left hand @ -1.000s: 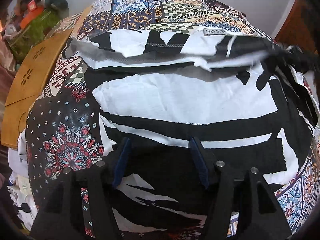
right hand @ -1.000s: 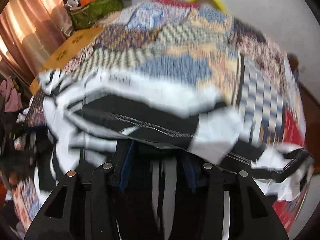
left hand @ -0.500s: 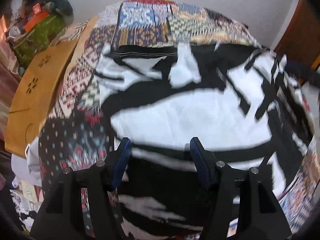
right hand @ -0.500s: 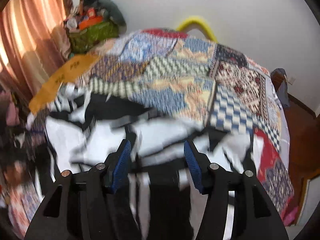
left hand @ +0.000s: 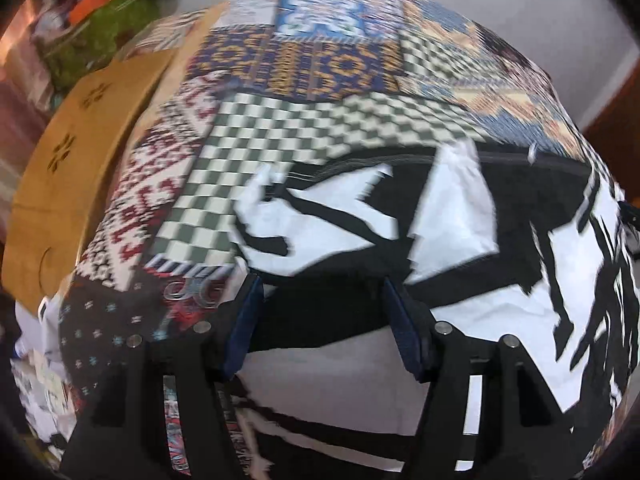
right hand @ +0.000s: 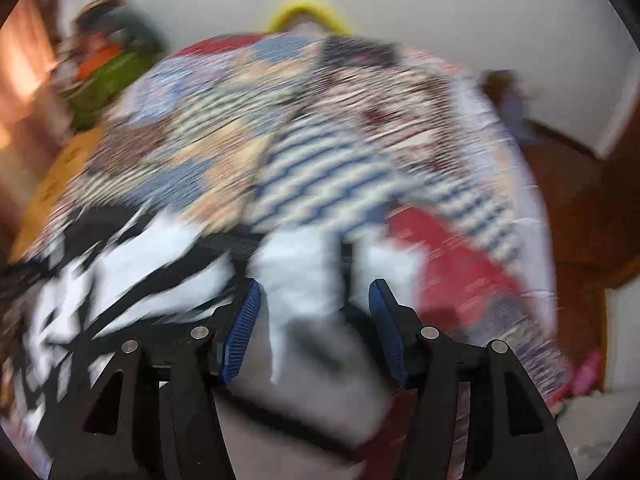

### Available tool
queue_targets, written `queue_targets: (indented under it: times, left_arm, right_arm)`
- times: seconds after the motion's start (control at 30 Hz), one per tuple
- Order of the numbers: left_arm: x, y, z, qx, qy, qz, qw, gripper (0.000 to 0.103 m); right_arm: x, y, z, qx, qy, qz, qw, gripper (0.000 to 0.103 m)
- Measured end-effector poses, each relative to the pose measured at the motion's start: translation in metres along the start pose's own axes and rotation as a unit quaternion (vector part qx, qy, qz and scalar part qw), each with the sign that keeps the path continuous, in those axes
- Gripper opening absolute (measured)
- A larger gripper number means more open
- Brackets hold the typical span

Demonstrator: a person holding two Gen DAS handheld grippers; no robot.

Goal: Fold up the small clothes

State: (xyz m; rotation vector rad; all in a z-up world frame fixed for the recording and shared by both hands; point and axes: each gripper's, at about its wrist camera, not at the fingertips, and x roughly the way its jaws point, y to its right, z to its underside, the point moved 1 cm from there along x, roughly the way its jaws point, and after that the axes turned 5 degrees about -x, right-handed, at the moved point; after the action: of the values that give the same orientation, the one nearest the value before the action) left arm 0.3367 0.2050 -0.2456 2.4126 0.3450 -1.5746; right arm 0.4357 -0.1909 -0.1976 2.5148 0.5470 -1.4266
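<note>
A black and white patterned garment lies spread on a patchwork bedspread. My left gripper is open just above its near left part, blue pads apart, nothing between them. In the right wrist view, which is blurred, the same garment lies to the left and under my right gripper, which is open over its right edge, with white cloth showing between the fingers.
A wooden board borders the bed on the left, with a cluttered green bag behind it. A yellow curved object stands at the bed's far end by the wall. A wooden floor lies to the right.
The right gripper held a lifted garment edge one second ago and has let it go. The garment now lies flat. Both grippers have moved over the garment and stand open.
</note>
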Motion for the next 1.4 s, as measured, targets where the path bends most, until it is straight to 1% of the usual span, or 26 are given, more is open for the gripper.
queue_targets:
  times: [0.07,0.1,0.17,0.23,0.3,0.4,0.47,0.5,0.53,0.6,0.63,0.67,0.7,0.73,0.77,0.87,0.9,0.97,1.03,1.1,1.37,1.4]
  left_arm:
    - [-0.010,-0.006,-0.001,-0.009,0.028,-0.044,0.9986,0.061]
    - [-0.016,-0.007,-0.001,-0.008,0.041,-0.053,0.9977,0.061]
    - [-0.029,-0.005,-0.001,0.001,0.057,-0.046,0.9973,0.061]
    - [-0.040,0.005,0.000,0.018,0.061,-0.025,0.9976,0.061]
    - [-0.046,0.022,0.004,0.043,0.061,-0.005,0.9972,0.061]
    - [-0.053,0.057,0.016,0.090,0.059,0.024,0.9939,0.062]
    - [-0.053,0.078,0.026,0.117,0.056,0.037,0.9909,0.069]
    - [-0.051,0.087,0.032,0.132,0.055,0.037,0.9890,0.075]
    - [-0.048,0.094,0.037,0.145,0.053,0.035,0.9874,0.077]
    - [-0.036,0.106,0.051,0.177,0.036,0.018,0.9834,0.077]
    - [-0.028,0.109,0.062,0.195,0.028,0.003,0.9804,0.078]
    - [-0.026,0.108,0.069,0.203,0.031,-0.003,0.9786,0.078]
    - [-0.026,0.105,0.075,0.208,0.043,-0.004,0.9772,0.082]
    - [-0.028,0.100,0.079,0.208,0.051,-0.005,0.9767,0.085]
    - [-0.030,0.093,0.082,0.205,0.048,-0.004,0.9775,0.085]
    - [-0.031,0.068,0.087,0.175,0.030,0.005,0.9841,0.085]
    - [-0.031,0.058,0.089,0.164,0.025,0.002,0.9862,0.085]
    - [-0.031,0.042,0.094,0.145,0.022,-0.007,0.9892,0.089]
    - [-0.033,0.026,0.100,0.125,0.019,-0.006,0.9920,0.090]
    - [-0.036,0.010,0.106,0.104,0.015,-0.014,0.9944,0.090]
    - [-0.053,-0.036,0.131,0.057,0.016,-0.042,0.9974,0.090]
    - [-0.055,-0.039,0.133,0.053,0.017,-0.043,0.9975,0.090]
  right_arm:
    - [-0.010,0.008,-0.005,0.025,0.024,0.010,0.999,0.053]
    - [-0.018,0.008,-0.005,0.034,0.039,0.008,0.999,0.053]
    - [-0.034,-0.002,-0.003,0.028,0.063,-0.011,0.998,0.053]
    - [-0.046,-0.024,0.004,0.007,0.071,-0.051,0.996,0.053]
    - [-0.056,-0.056,0.011,-0.032,0.063,-0.089,0.994,0.053]
    - [-0.060,-0.106,0.021,-0.095,0.045,-0.121,0.987,0.053]
    - [-0.058,-0.131,0.030,-0.116,0.031,-0.146,0.982,0.053]
    - [-0.054,-0.142,0.036,-0.125,0.023,-0.156,0.979,0.053]
    - [-0.050,-0.150,0.040,-0.131,0.015,-0.160,0.978,0.053]
    - [-0.035,-0.162,0.051,-0.140,-0.012,-0.165,0.976,0.053]
    - [-0.028,-0.165,0.057,-0.145,-0.027,-0.165,0.975,0.054]
    - [-0.022,-0.169,0.065,-0.156,-0.039,-0.160,0.974,0.055]
    - [-0.022,-0.172,0.070,-0.167,-0.035,-0.156,0.973,0.056]
    - [-0.026,-0.172,0.076,-0.178,-0.025,-0.151,0.972,0.058]
    - [-0.030,-0.172,0.081,-0.184,-0.023,-0.150,0.971,0.059]
    - [-0.036,-0.160,0.095,-0.171,-0.033,-0.162,0.971,0.060]
    - [-0.039,-0.157,0.099,-0.167,-0.031,-0.164,0.972,0.060]
    - [-0.043,-0.150,0.108,-0.163,-0.032,-0.159,0.973,0.061]
    - [-0.046,-0.143,0.118,-0.160,-0.032,-0.149,0.975,0.061]
    - [-0.051,-0.136,0.126,-0.157,-0.029,-0.138,0.978,0.061]
    - [-0.068,-0.100,0.148,-0.126,-0.027,-0.089,0.988,0.061]
    - [-0.071,-0.096,0.151,-0.120,-0.021,-0.086,0.989,0.061]
